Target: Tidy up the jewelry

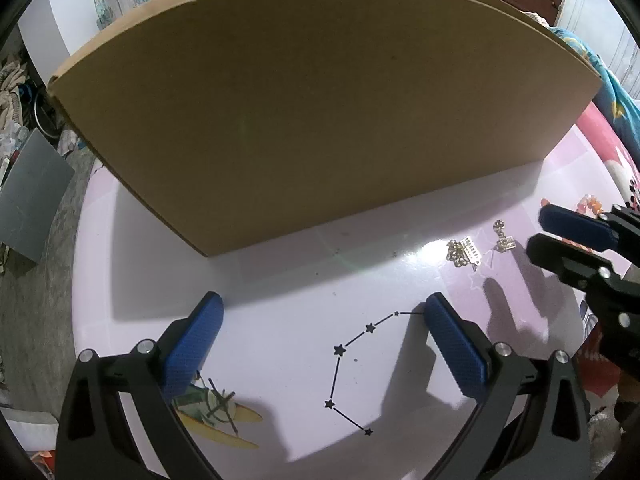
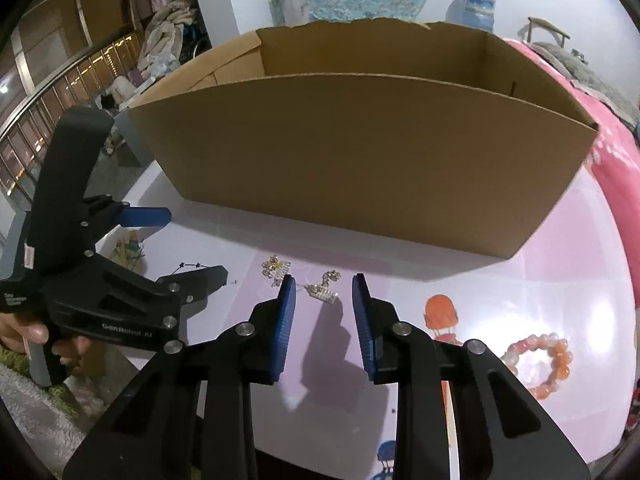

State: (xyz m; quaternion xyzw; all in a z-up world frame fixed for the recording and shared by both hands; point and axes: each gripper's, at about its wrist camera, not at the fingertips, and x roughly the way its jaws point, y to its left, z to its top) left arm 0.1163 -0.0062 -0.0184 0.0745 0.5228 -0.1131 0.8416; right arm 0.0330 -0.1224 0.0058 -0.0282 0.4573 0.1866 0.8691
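Two small sparkly earrings lie on the pale pink table [image 2: 256, 240] in front of a big cardboard box [image 2: 360, 160]. One earring [image 2: 325, 289] lies right between the tips of my right gripper [image 2: 323, 286], whose blue pads stand a little apart and do not touch it. The other earring [image 2: 275, 268] lies just to its left. In the left wrist view the same pair shows as earring [image 1: 505, 238] and earring [image 1: 463, 253], with the right gripper [image 1: 535, 231] beside them. My left gripper [image 1: 320, 308] hangs wide open over bare table, holding nothing.
A pink-and-orange bead bracelet [image 2: 540, 360] lies on the table to the right of my right gripper. The box [image 1: 300, 120] walls off the far side. A hand [image 2: 28, 336] holds the left gripper [image 2: 188, 244] at the table's left edge. Stickers mark the tabletop.
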